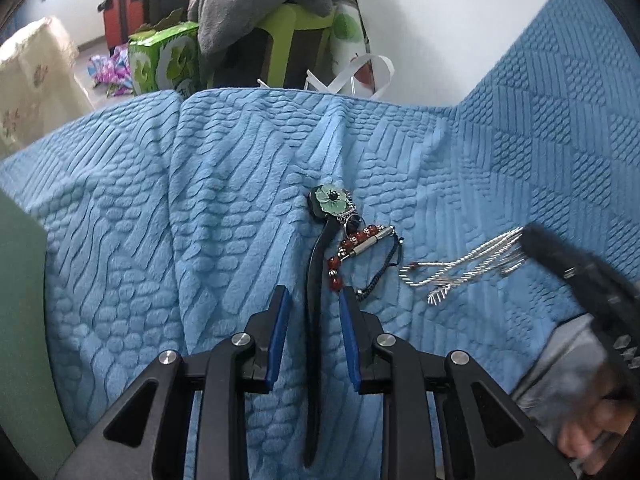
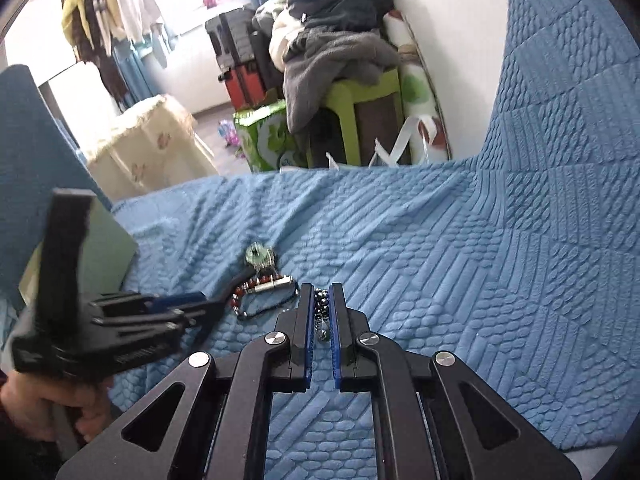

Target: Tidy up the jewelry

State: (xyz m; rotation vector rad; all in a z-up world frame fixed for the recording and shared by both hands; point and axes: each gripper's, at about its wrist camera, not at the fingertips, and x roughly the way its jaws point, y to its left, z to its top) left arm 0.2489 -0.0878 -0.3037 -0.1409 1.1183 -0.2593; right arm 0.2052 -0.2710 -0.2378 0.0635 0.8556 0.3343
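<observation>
Left gripper (image 1: 313, 306) open, straddling the black hairpin (image 1: 314, 320) on the blue quilt (image 1: 160, 200). Red bead bracelet (image 1: 356, 246) just ahead-right. Right gripper (image 2: 320, 300) clenched on silver chain (image 2: 321, 314). Green box (image 2: 108, 248) stands left.

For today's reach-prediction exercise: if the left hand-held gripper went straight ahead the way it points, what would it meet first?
Probably the black hair stick with a green flower: its shaft already lies between the open left hand-held gripper fingers, though height above it is unclear.
</observation>
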